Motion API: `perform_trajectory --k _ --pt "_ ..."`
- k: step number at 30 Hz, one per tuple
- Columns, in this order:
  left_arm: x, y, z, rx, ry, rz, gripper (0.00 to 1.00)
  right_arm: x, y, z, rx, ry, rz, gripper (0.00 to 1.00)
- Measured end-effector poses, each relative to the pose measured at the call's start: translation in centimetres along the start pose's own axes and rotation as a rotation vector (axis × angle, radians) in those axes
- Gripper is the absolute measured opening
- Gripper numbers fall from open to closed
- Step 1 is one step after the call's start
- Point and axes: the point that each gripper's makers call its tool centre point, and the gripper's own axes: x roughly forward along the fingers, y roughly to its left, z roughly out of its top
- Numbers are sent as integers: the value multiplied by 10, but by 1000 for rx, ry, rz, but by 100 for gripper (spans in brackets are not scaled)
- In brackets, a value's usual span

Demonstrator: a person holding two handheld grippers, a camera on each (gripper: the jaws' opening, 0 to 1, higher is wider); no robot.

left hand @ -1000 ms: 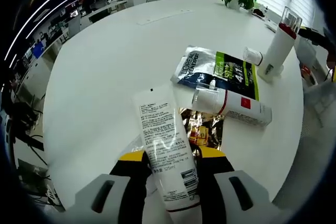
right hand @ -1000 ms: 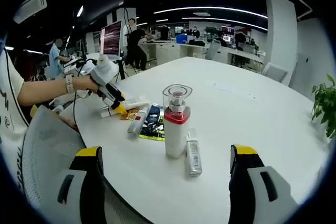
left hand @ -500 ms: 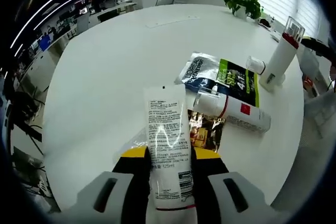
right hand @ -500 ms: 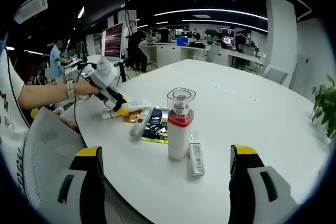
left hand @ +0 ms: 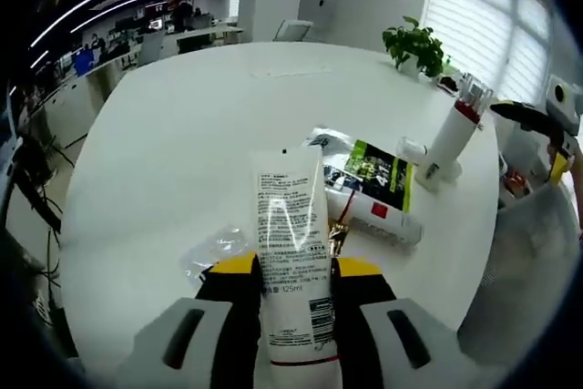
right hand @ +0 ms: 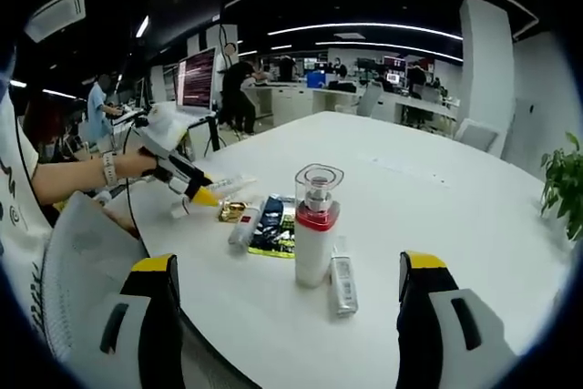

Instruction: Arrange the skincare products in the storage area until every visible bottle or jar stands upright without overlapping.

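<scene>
Tube (left hand: pixel 291 252) in the left tongs (left hand: pixel 290 272) has come up off the table (left hand: pixel 164 134) over the last second: in the left gripper view the pouch (left hand: pixel 369 170) and the lying bottle (left hand: pixel 373 211) now sit lower and farther ahead of the jaws than before, and a scrap of clear wrap (left hand: pixel 214 248) shows just left of the jaws where the tube had lain. The jaws are closed on the tube's lower end, its crimped end pointing away. That lift looks like the start of standing it on its cap, so the tube's step is under way but not done. Ahead and left of these tongs the table is broad and bare, good room to set it down; to the right the table edge runs close, past the upright pump bottle (left hand: pixel 451 134) and the small vial (left hand: pixel 412 148) beside its foot. In the right gripper view the right tongs (right hand: pixel 287 316) stand wide with nothing between the jaws, low at the near table edge. The pump bottle (right hand: pixel 315 225) is directly ahead, upright, with a small bottle (right hand: pixel 342 284) lying just right of it, still to be raised. Beyond, the left tongs (right hand: pixel 196 190) now hold the tube (right hand: pixel 228 185) higher above the pouch (right hand: pixel 273 225) and the lying bottle (right hand: pixel 244 225). Right of the pump bottle the table (right hand: pixel 437 198) is open.
</scene>
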Motion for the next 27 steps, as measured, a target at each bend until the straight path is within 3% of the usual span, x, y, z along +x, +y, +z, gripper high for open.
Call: perform_trajectory --k 6,10,12,14,17,22,27 --pt "-18 -21 17 23 -77 -56 24 -1 3 5 -8 -17 2 96" --pt "-24 -37 30 47 -148 -152 24 -3 3 10 -26 -35 -3 91" --pt "-25 -41 30 56 -147 -161 24 -3 5 14 -56 -43 -2 87" --pt "-27 -62 29 104 -161 -196 24 -4 8 17 -99 -41 7 83" --pt "-28 -76 29 97 -159 -218 24 -5 12 22 -135 -37 15 75" --pt "-32 -108 27 169 -153 -275 24 -4 15 29 -180 -34 48 62" --pt "-37 -118 26 210 -161 -310 24 -3 18 33 -233 -27 75 52"
